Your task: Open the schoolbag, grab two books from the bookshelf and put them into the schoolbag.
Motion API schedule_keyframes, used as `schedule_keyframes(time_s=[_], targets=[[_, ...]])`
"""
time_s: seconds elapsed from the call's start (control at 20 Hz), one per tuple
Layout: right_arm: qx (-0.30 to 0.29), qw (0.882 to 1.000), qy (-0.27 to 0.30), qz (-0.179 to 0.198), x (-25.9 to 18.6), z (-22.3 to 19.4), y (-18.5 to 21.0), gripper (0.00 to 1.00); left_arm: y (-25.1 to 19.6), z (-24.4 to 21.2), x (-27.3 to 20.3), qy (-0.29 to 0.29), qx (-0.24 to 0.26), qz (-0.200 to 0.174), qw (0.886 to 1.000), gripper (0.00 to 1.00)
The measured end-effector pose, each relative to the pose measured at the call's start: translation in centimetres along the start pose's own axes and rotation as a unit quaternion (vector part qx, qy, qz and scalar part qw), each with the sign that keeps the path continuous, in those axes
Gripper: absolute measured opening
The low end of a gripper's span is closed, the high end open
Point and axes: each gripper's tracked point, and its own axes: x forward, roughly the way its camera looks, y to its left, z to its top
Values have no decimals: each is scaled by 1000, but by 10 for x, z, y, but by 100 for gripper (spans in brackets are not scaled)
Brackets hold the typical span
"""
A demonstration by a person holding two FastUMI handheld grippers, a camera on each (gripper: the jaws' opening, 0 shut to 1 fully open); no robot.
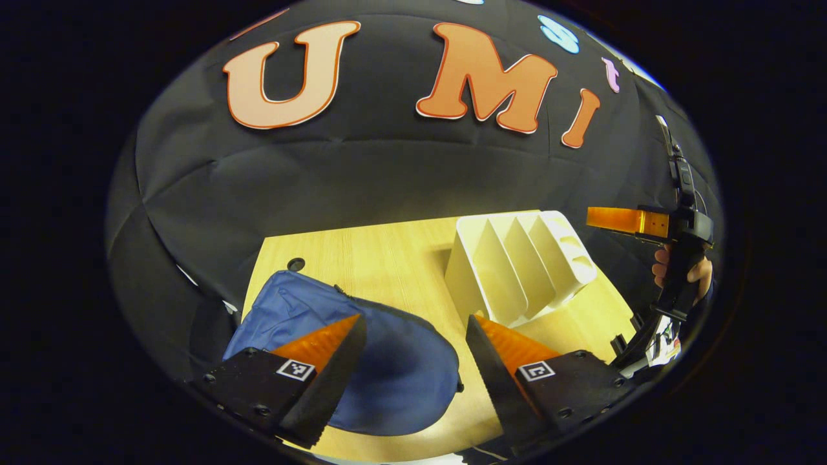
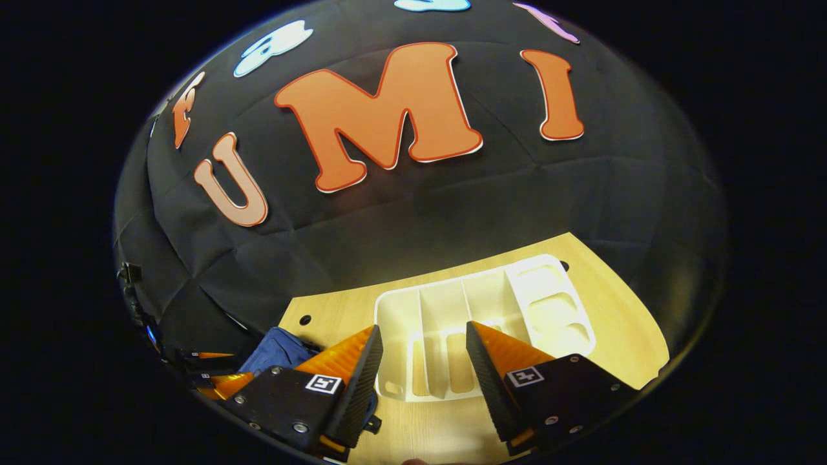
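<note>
**Two grippers apart over bag and rack**

Both grippers hold nothing; left gripper [image 1: 413, 355] has its jaws wide apart, right gripper [image 2: 423, 365] likewise. Blue schoolbag [image 1: 387, 374] lies flat on the wooden table [image 1: 387, 258], rounded, soft, closed as far as visible; it sits under and between the left jaws. White bookshelf [image 2: 484, 303], slotted, dividers bare, stands just beyond the right jaws; bag [image 2: 278, 349] lies left of them.
</note>
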Motion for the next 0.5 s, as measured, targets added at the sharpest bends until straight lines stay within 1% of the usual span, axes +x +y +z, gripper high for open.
schedule_keyframes(time_s=[0.15,0.25,0.4,0.5], targets=[[-11,1000,-21,1,-10,9,-6,83,-18,26,2,-51,5,8,999,97],[-22,999,-36,-9,-13,13,-19,83,-25,38,6,-82,0,21,996,97],[-32,997,-60,-17,-22,22,-30,87,-41,57,2,-133,-7,41,990,97],[-45,995,-88,-20,-28,31,-34,90,-54,69,-2,-166,-5,48,985,97]])
